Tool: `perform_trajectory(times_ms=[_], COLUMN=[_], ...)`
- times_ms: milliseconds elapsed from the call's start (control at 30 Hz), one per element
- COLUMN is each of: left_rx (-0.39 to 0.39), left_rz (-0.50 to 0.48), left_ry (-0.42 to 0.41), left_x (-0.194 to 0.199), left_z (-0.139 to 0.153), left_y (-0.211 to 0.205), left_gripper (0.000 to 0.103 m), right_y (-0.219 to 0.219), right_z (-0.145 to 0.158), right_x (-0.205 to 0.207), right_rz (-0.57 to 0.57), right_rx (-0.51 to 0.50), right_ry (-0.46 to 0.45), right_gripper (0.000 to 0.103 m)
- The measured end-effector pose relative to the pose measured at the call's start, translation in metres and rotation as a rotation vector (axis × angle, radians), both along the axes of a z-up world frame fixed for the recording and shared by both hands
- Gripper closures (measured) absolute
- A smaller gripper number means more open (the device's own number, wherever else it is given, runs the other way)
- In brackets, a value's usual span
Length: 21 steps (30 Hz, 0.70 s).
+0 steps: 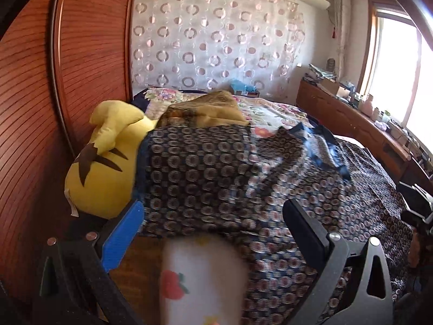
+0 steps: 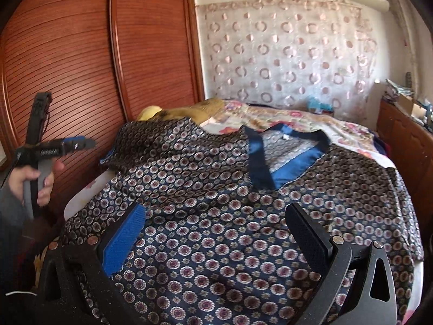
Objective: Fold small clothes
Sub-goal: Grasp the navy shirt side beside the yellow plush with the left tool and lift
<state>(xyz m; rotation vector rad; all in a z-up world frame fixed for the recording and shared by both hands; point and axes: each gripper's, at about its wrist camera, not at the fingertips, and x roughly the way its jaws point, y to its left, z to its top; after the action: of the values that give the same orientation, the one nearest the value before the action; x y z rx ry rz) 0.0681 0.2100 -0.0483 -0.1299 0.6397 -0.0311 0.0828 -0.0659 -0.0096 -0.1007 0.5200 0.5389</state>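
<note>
A dark blue garment with a round flower print and a plain blue collar lies spread face up on the bed; it also shows in the left wrist view. My right gripper is open and empty, hovering over the garment's lower part. My left gripper is open and empty at the bed's left edge, near the garment's left sleeve. The left gripper also shows in the right wrist view, held in a hand beside the wardrobe.
A yellow plush toy lies at the bed's left side by the wooden wardrobe. A yellow-brown cloth lies further back. A floral bedsheet covers the bed. A wooden cabinet with clutter runs along the right.
</note>
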Motion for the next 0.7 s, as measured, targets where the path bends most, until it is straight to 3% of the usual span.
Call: perform_trajectory(times_ms=[333, 467, 700], left_rx=[-0.211, -0.244, -0.383], left_rz=[0.054, 0.101, 0.086], left_ry=[0.112, 0.153, 0.180], left_x=[0.036, 0.044, 0.046], left_z=[-0.050, -0.067, -0.090], left_y=[0.074, 0.093, 0.108], left_gripper=[0.009, 0.009, 0.012], right_y=[0.018, 0.022, 0.035], right_z=[0.004, 0.005, 0.002], right_x=[0.015, 0.019, 0.042], right_rz=[0.082, 0.106, 0.129], right_rx=[-0.022, -0.020, -0.038], right_ry=[0.017, 0.027, 0.061], right_gripper=[0.000, 0.000, 0.001])
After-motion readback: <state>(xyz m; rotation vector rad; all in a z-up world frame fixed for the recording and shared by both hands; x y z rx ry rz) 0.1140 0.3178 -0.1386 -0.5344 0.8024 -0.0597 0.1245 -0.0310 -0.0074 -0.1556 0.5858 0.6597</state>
